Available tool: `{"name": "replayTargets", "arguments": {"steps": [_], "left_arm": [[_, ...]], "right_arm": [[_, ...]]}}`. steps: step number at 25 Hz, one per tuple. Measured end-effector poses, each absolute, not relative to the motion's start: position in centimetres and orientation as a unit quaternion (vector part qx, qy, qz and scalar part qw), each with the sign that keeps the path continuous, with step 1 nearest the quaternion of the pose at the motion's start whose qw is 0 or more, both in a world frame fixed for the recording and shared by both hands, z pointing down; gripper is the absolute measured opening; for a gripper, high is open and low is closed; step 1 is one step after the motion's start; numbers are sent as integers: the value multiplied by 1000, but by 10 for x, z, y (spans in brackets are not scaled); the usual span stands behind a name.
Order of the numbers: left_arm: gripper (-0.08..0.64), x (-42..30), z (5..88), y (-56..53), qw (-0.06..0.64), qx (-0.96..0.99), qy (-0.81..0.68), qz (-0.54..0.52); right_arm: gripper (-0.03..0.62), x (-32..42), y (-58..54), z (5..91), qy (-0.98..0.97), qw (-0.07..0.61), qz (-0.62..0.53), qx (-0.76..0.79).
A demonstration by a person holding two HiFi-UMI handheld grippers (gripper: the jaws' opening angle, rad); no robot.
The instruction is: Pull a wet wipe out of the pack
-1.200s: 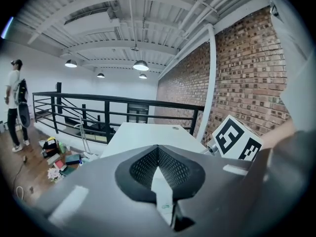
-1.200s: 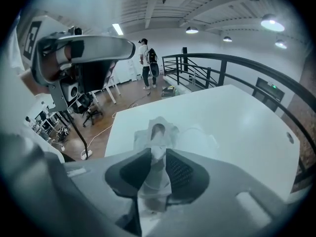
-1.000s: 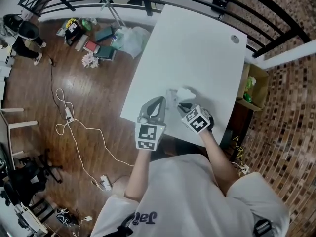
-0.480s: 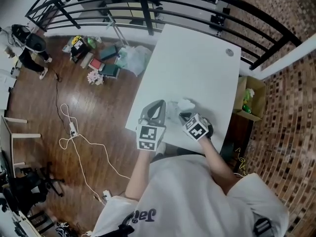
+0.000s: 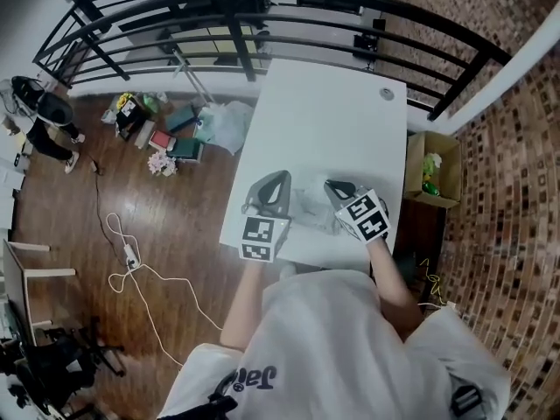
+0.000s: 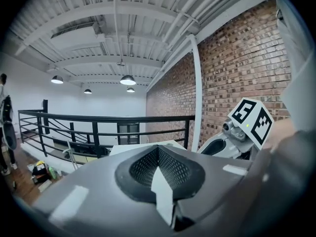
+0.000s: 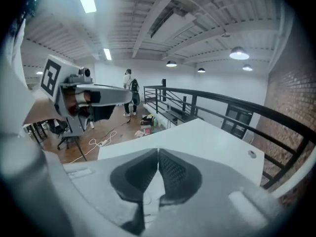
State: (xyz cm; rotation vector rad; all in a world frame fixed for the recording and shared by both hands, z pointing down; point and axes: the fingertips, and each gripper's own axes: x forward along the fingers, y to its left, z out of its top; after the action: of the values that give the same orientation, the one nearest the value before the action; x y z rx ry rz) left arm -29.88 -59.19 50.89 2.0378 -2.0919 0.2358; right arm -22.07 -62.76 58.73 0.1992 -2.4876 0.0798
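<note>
White cotton comes first: the person's shirt (image 5: 332,339) fills the near ground, and both forearms reach out over the near edge of the table (image 5: 337,112). The left tongs (image 6: 158,159) are closed, with a thin white strip (image 6: 162,191) pinched upright between the pads. I take it for an edge of the pack (image 5: 306,204), though the strip alone does not prove it. The right tongs (image 7: 158,162) are closed too. A pale, limp sheet is caught between the pads and hangs below them, most likely the wipe (image 7: 151,189).

From above, the pack shows as a small, pale, crinkled bundle between the two tongs, over the near part of the table. Whether it rests there or hangs clear I cannot tell, and pack and wipe are too small to tell apart.

By my judgement the wipe will be damp, soft and floppy. It should tear easily if nipped by a mere corner, and it will tend to drag the next sheet along. The pack is light with slick film, so it will ride up with the wipe unless held. The best hold on the wipe is a good bite on the exposed tip close to the opening. The pack is best held at a side seam, away from that opening.

Beyond, the rest of the table is bare white. A cardboard box (image 5: 429,169) stands off its right side. A black railing (image 5: 262,7) runs behind, with clutter (image 5: 166,129) on the wooden floor to the left and another person (image 5: 39,116) farther off.
</note>
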Motion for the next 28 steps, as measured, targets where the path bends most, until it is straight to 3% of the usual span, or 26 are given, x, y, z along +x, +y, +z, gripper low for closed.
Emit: {"name": "replayTargets", "arguments": {"steps": [6,17,21,28], "left_arm": [[15,-267,513,-617,112,731,-669,75],[15,-162,548,-634,147,820,-542,107],[15,-167,549,-623,152,817,-544,110],[15,-188,547,-586,166,798,-575,73]], "right_arm": [[-2,-171,-659,571,-940,294,50,164],[5,-67,-651,691,-868,379,184,265],[97,-67,-621,715,-860,398,195,251],[98,-97,-580,661,-893,366,124,232]]}}
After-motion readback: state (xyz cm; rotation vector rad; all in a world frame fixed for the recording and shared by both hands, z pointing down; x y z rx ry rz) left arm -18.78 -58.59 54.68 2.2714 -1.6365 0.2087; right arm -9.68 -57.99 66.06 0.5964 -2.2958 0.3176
